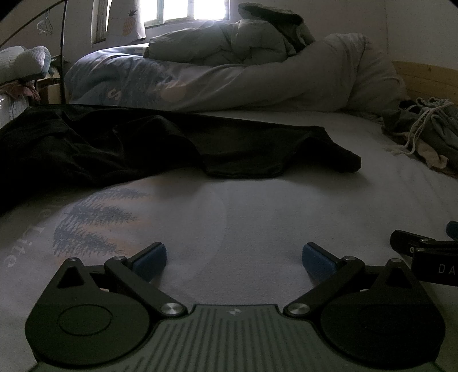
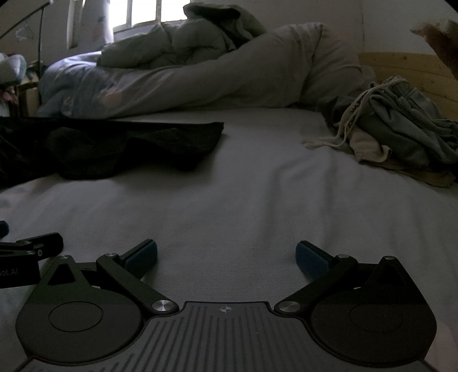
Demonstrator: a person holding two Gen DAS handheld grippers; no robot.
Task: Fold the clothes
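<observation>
We rested both the left hand-held gripper (image 1: pixel 234 259) and right hand-held gripper (image 2: pixel 226 256) low, jaws apart and empty, facing the crumpled black fabric garment (image 1: pixel 137 143) awaiting folding.

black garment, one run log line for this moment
left gripper: open, empty | right gripper: open, empty | black garment: unfolded on bed, untouched | grey garment: heaped, right

A pale bed sheet (image 1: pixel 286 200) with a tree print (image 1: pixel 94 226) covers the mattress. Behind lies a rumpled duvet (image 1: pixel 229 43) under a bright window (image 1: pixel 186 10). A wooden headboard (image 2: pixel 400 68) stands right; perhaps hangers (image 1: pixel 45 25) at left.
</observation>
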